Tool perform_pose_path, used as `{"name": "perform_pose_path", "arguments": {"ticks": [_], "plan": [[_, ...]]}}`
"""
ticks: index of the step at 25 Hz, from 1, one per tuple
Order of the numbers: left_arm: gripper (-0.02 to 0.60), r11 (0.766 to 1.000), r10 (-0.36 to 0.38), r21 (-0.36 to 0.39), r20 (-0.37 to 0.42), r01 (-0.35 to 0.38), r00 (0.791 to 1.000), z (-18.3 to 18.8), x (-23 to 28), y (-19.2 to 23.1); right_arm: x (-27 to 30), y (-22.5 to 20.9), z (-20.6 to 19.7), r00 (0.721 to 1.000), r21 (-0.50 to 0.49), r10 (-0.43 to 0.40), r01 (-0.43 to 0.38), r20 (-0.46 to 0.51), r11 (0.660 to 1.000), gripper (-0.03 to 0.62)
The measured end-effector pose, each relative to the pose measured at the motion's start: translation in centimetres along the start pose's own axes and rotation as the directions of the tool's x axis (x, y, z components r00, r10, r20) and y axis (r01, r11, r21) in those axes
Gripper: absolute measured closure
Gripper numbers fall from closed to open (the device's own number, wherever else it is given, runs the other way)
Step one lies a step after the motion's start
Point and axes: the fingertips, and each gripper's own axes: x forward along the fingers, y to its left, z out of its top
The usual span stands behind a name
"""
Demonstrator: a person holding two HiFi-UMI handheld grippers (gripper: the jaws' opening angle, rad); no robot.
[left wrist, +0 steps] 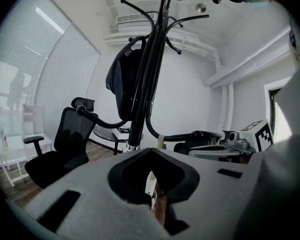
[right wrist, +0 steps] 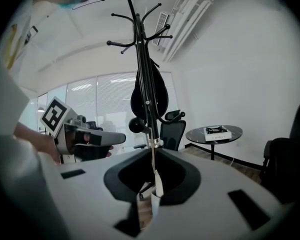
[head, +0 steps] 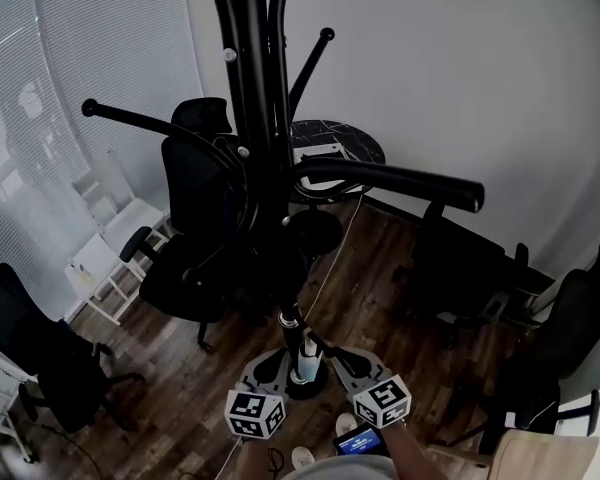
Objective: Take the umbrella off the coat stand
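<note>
**Head view.** The coat stand [head: 245, 68] rises close under the camera, black, with its hooks splayed outward. The umbrella [head: 291, 318] runs down alongside the pole. It shows a silver band low on the shaft and a pale tip below that, near the floor. The left gripper [head: 280, 373] and right gripper [head: 330, 361] close in on that tip from either side, marker cubes toward the person. A chair [head: 180, 258] stands left of the stand and a round table [head: 365, 148] stands behind it.

**Left gripper view.** The left gripper [left wrist: 152, 184] has its jaws drawn nearly together, leaving a thin slit. A pale sliver of the umbrella [left wrist: 136, 134] tip sits in that slit, with floor showing beside it. The stand [left wrist: 190, 20] rises overhead. A dark bundle [left wrist: 124, 79] hangs high on it; whether it is a bag or cloth cannot be told.

**Right gripper view.** The right gripper [right wrist: 152, 189] has its jaws likewise pressed close. The thin end of the umbrella [right wrist: 151, 134] runs down into the narrow gap between them. The stand [right wrist: 160, 36] spreads its hooks above. The table [right wrist: 213, 134] is at right.
</note>
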Motion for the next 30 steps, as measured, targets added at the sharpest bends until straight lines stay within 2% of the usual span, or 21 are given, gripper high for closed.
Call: {"name": "perform_pose_path", "arguments": {"ticks": [3, 6, 11, 15, 20, 23, 30], "plan": [[0.561, 1.0, 0.008, -0.001, 0.005, -0.008, 1.0, -0.2, 0.7, 0.3, 1.2, 0.0, -0.6, 0.998, -0.033, 0.057, -0.058, -0.02, 0.998, 0.563], [0.561, 1.0, -0.004, -0.008, -0.024, 0.004, 1.0, -0.8, 1.7, 0.4, 2.1, -0.2, -1.0, 0.994, -0.064, 0.095, -0.098, -0.058, 0.993, 0.563], [0.561, 1.0, -0.016, -0.018, -0.056, 0.015, 0.998, -1.8, 2.6, -0.1, 2.6, -0.7, -1.0, 0.986, -0.005, 0.157, -0.157, -0.051, 0.988, 0.553], [0.561, 0.999, -0.034, -0.028, -0.056, 0.032, 0.998, -1.7, 3.3, -0.4, 3.6, -0.4, -0.7, 0.979, -0.024, 0.197, -0.198, -0.061, 0.98, 0.537], [0.554, 0.997, -0.071, -0.037, -0.063, 0.069, 0.996, -1.6, 4.1, -1.1, 4.7, -0.3, 0.0, 0.972, -0.028, 0.226, -0.228, -0.057, 0.973, 0.523], [0.479, 0.994, -0.098, -0.056, -0.075, 0.094, 0.992, -1.7, 4.5, -1.4, 5.2, 0.0, 0.2, 0.97, -0.038, 0.238, -0.24, -0.057, 0.97, 0.523], [0.476, 0.991, -0.121, -0.06, -0.056, 0.118, 0.991, -1.2, 5.2, -1.5, 5.6, -0.6, 0.4, 0.97, -0.041, 0.24, -0.242, -0.05, 0.969, 0.523]]}}
